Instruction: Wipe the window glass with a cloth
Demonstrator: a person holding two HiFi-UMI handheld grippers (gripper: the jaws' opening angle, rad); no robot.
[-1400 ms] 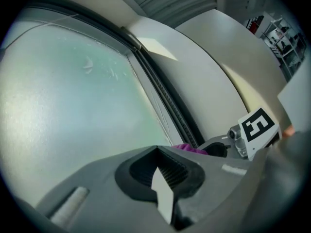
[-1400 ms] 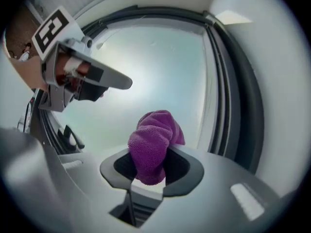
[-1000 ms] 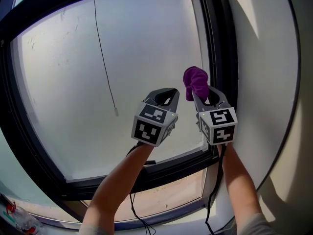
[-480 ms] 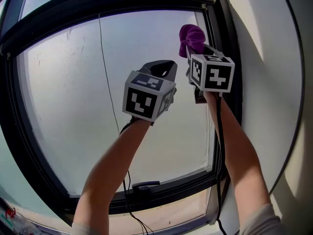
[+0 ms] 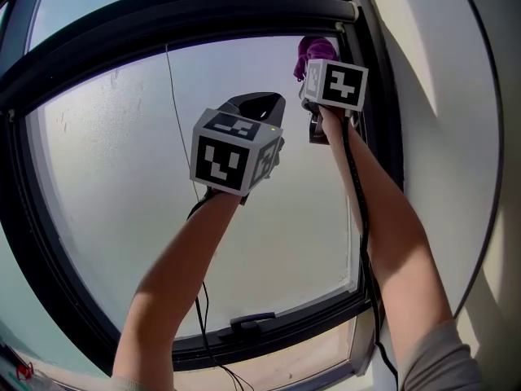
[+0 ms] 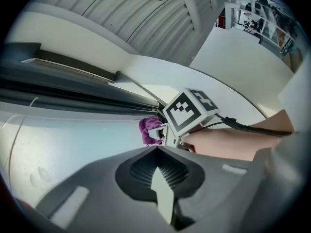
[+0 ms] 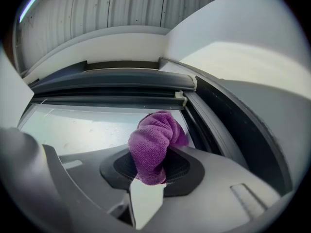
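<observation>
Cloth [image 7: 154, 149], purple and bunched, is pinched between the closed jaws of the right gripper [image 7: 156, 174], and its free end bulges out past their tips. In the head view the cloth [image 5: 314, 50] is up at the top right corner of the window glass [image 5: 122, 186], just below the dark frame [image 5: 163, 23]; whether it presses on the pane cannot be told. The right gripper [image 5: 313, 70] is raised high on an outstretched arm. The left gripper [image 5: 262, 104] hangs lower and to the left in front of the glass, its jaws together with nothing between them. Each gripper's cube carries black-and-white square markers. A thin cord [image 5: 175, 96] hangs down the pane.
</observation>
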